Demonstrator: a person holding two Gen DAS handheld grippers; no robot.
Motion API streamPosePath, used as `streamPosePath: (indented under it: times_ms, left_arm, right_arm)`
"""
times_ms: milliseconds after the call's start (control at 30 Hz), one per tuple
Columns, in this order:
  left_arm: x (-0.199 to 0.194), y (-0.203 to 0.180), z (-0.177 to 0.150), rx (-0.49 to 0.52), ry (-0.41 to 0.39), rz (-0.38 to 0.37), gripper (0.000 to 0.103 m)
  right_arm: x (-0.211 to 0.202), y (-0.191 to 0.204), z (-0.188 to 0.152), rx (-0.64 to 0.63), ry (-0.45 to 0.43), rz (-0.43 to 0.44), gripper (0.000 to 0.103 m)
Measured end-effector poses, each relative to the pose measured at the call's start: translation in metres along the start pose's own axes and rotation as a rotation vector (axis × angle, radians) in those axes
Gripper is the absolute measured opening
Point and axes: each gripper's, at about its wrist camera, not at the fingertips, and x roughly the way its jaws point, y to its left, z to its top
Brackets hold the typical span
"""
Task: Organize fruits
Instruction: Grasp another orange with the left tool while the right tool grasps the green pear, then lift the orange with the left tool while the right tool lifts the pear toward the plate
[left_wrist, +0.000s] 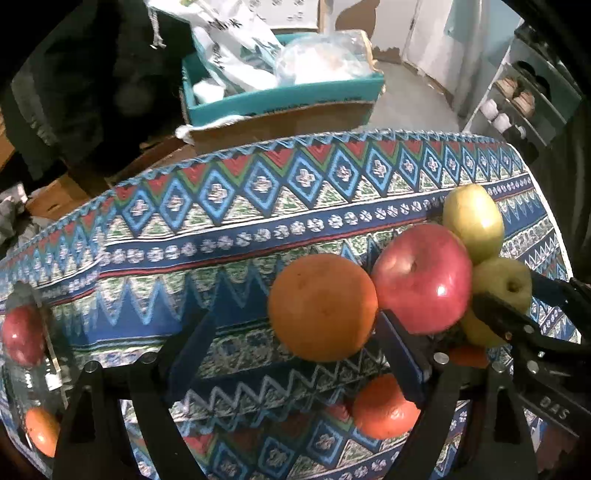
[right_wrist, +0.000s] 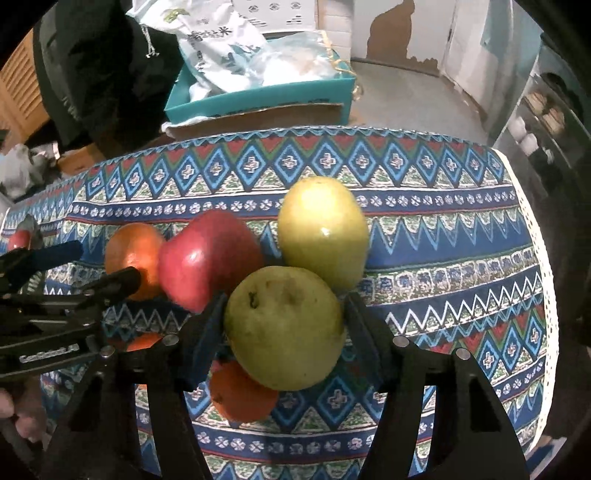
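Observation:
Several fruits cluster on the patterned tablecloth (left_wrist: 221, 236). A large orange (left_wrist: 321, 306) sits between the fingers of my left gripper (left_wrist: 295, 325), close to the right pad and apart from the left one, so this gripper stands open. Beside it are a red apple (left_wrist: 421, 277) and a yellow-green apple (left_wrist: 472, 221). My right gripper (right_wrist: 284, 306) is shut on a green apple (right_wrist: 284, 328), a pad on each side, above a small orange (right_wrist: 240, 391). That view also shows the red apple (right_wrist: 210, 258), the yellow-green apple (right_wrist: 321, 232) and the left gripper (right_wrist: 107, 262) around the large orange (right_wrist: 129, 251).
A clear container (left_wrist: 48, 354) at the left edge holds a red apple (left_wrist: 22, 336) and an orange (left_wrist: 42, 430). A teal box (left_wrist: 288, 96) with bags stands beyond the table's far edge. A shelf (left_wrist: 517, 99) of shoes is at the right. Another small orange (left_wrist: 384, 406) lies near my left fingers.

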Motion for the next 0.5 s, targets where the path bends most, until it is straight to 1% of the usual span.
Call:
streamPosePath:
  times_ms: [133,200,300,400,433,467,500]
  left_arm:
    - [0.004,0.001,0.003,-0.016,-0.014,-0.008,0.091]
    - [0.006,0.005,0.004,-0.027,-0.014,-0.031,0.09]
    - [0.011,0.009,0.004,-0.032,-0.004,-0.08,0.086]
    - [0.011,0.008,0.0,-0.011,-0.013,-0.107,0.079]
    - [0.011,0.007,-0.001,-0.001,-0.018,-0.113,0.074]
    - [0.011,0.004,-0.002,0.012,-0.016,-0.121,0.067]
    - [0.011,0.002,-0.003,0.024,-0.01,-0.125,0.067]
  right_arm:
    - [-0.001,-0.004,-0.001,0.004,-0.006,0.01,0.064]
    - [-0.001,-0.004,-0.002,-0.001,-0.01,0.012,0.064]
    - [-0.002,-0.005,-0.003,-0.006,-0.012,0.013,0.064]
    - [-0.003,-0.005,-0.004,-0.003,-0.011,0.013,0.064]
    - [-0.003,-0.005,-0.004,-0.002,-0.01,0.013,0.064]
    - [-0.003,-0.006,-0.004,-0.002,-0.01,0.009,0.064]
    - [-0.002,-0.005,-0.004,-0.004,-0.01,0.007,0.064]
